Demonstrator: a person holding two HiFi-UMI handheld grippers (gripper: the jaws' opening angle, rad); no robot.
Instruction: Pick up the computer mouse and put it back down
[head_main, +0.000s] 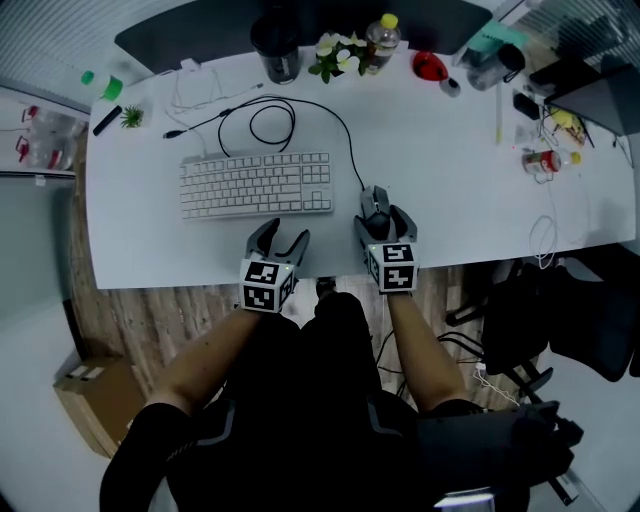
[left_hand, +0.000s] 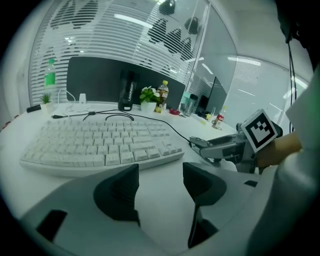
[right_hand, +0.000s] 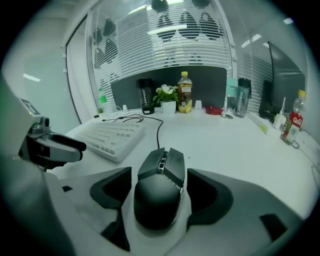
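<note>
Right tool (head_main: 386, 224) sits spread wide astride the black mouse (head_main: 376, 202) on the bench (head_main: 450, 170) right of the keyboard (head_main: 256, 184), lined up to pinch its flanks, while the left tool (head_main: 280, 238) hangs open, empty

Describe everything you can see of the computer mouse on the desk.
The computer mouse is black, apparently matte plastic, with a rounded palm hump, two angular buttons split by a scroll wheel, and a black cable leaving its front. It lies flat on the white desk, to the right of the keyboard. The fingers of the right gripper flank it, with slim gaps showing on both sides, so only the desk appears to touch it.
</note>
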